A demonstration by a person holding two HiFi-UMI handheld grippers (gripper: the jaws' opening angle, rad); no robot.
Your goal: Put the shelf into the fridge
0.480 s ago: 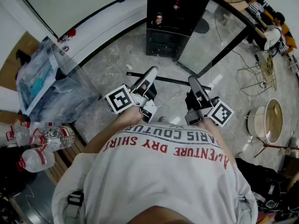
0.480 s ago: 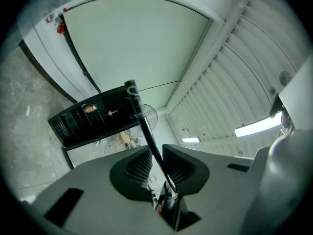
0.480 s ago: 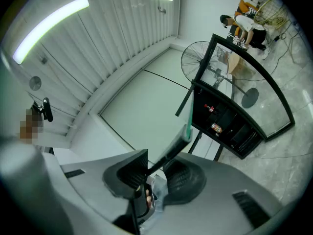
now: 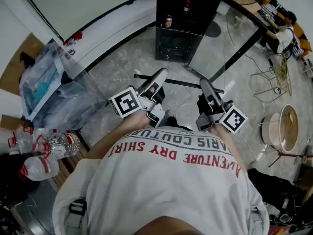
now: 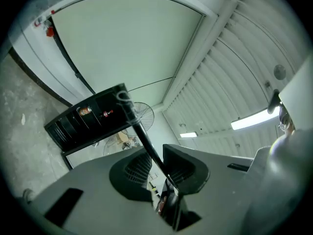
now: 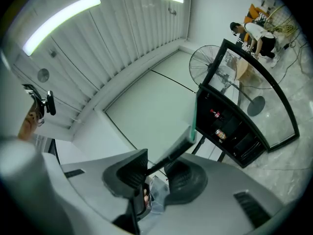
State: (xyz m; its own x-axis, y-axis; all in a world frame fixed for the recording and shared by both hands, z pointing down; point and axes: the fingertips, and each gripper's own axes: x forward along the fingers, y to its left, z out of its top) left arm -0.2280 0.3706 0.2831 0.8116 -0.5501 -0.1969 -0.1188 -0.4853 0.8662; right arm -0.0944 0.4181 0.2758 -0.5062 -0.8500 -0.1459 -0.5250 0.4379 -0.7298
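A glass shelf with a black front strip hangs level over the floor, its far side reaching toward the black fridge. My left gripper is shut on the strip near its left end, my right gripper near its right end. In the left gripper view the black strip runs between the pads of the left gripper, and the fridge lies beyond. In the right gripper view the greenish glass edge is clamped in the right gripper. The fridge holds a can and a bottle.
The fridge's glass door stands open to the right. A clear plastic bag and water bottles lie at the left. A round wooden tub and wire basket stand at the right. A person bends far back.
Both grippers and the shelf have shifted slightly right and down in the view, and the fridge sits a touch closer. Both grips are unchanged.
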